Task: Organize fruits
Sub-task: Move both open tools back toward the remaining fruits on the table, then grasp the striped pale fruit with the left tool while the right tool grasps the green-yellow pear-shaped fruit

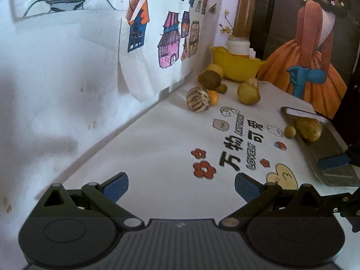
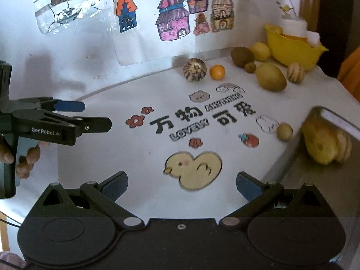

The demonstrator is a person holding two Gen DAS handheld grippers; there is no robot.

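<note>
while both claws [image 1: 181, 187] [image 2: 181, 187] gape empty, tray [image 1: 333, 157] holds yellow fruit [image 1: 309, 129]

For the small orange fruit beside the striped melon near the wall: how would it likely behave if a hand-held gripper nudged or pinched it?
The small orange fruit looks round and sits free on the flat white tablecloth, so a nudge would probably roll it, perhaps into the striped melon right beside it. Its skin looks smooth, so a pinch off-centre might squirt it out. It seems small, so likely light.

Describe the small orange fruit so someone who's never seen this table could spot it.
Find the yellow bowl at the table's far corner, then follow the wall left past the brownish fruits. The orange fruit sits beside the striped round melon, the only bright orange one.
</note>
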